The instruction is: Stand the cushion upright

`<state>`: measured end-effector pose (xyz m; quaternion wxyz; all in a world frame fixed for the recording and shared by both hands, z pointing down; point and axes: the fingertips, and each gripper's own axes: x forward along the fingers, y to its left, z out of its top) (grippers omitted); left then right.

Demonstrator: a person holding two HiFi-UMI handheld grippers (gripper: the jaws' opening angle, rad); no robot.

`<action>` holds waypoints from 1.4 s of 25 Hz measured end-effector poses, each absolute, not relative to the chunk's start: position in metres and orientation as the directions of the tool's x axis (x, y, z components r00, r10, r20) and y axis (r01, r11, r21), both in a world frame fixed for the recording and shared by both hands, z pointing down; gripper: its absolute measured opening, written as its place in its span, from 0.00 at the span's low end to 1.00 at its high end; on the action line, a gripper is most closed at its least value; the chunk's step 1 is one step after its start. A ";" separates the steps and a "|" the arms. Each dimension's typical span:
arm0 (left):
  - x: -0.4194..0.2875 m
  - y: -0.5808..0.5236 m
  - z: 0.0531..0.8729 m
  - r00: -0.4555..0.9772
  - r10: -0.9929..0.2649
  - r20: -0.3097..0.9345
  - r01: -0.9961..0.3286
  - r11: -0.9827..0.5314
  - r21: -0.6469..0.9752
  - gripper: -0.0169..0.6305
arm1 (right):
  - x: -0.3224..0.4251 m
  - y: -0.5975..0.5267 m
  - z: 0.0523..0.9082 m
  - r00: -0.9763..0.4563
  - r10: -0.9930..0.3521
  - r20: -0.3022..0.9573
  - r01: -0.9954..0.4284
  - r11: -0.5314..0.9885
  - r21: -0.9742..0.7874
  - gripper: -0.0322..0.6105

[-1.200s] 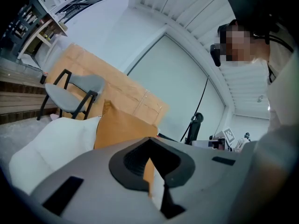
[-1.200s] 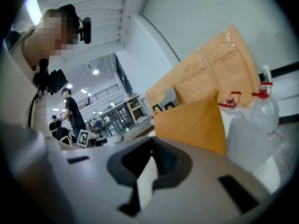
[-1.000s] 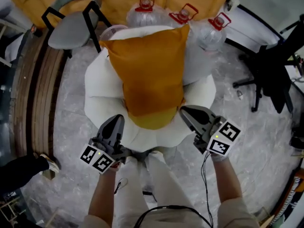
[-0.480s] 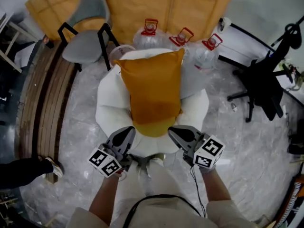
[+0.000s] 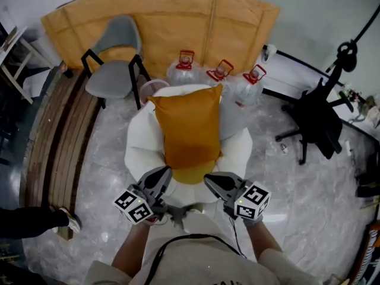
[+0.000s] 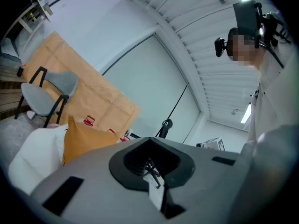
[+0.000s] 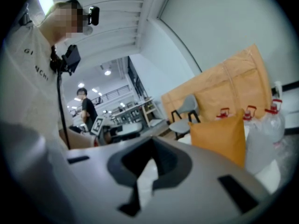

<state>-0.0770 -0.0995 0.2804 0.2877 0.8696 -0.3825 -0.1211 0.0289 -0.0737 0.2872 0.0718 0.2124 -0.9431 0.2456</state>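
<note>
The orange cushion (image 5: 189,129) stands on its lower edge on a white flower-shaped seat (image 5: 139,153), with its top towards the water bottles. In both gripper views the cushion (image 6: 84,138) (image 7: 219,136) shows upright beyond the jaws. My left gripper (image 5: 162,173) is shut and empty, just short of the cushion's lower left corner. Off the lower right corner, my right gripper (image 5: 209,179) is also shut and holds nothing. Neither touches the cushion. The grey jaws fill the lower half of the left gripper (image 6: 150,164) view and the right gripper (image 7: 145,167) view.
Three water bottles with red handles (image 5: 221,76) stand behind the seat, before a brown cardboard sheet (image 5: 172,22). A grey chair (image 5: 113,70) is at the back left, a black office chair (image 5: 320,114) at the right, and a wooden platform (image 5: 53,135) at the left.
Both grippers rose and drew back from the cushion's near end, coming closer together. The head view pulled up and away. The cushion kept its place.
</note>
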 end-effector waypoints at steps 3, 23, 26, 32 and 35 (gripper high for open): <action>-0.077 -0.098 0.266 0.689 -0.725 -0.010 -0.581 -0.560 0.590 0.06 | 0.022 -0.066 0.274 -0.905 -0.355 0.235 -0.424 0.806 -0.413 0.08; -0.067 -0.076 0.198 0.781 -0.625 -0.021 -0.501 -0.645 0.578 0.06 | -0.009 -0.033 0.204 -0.921 -0.337 0.194 -0.387 0.843 -0.374 0.08; -0.067 -0.076 0.196 0.786 -0.617 -0.031 -0.489 -0.652 0.580 0.06 | -0.009 -0.034 0.202 -0.914 -0.354 0.197 -0.404 0.836 -0.372 0.08; -0.066 -0.069 0.193 0.796 -0.605 -0.033 -0.472 -0.653 0.593 0.06 | -0.004 -0.030 0.199 -0.900 -0.382 0.208 -0.435 0.816 -0.382 0.08; -0.064 -0.065 0.194 0.806 -0.591 -0.029 -0.469 -0.668 0.578 0.06 | 0.000 -0.027 0.200 -0.892 -0.395 0.217 -0.451 0.807 -0.382 0.08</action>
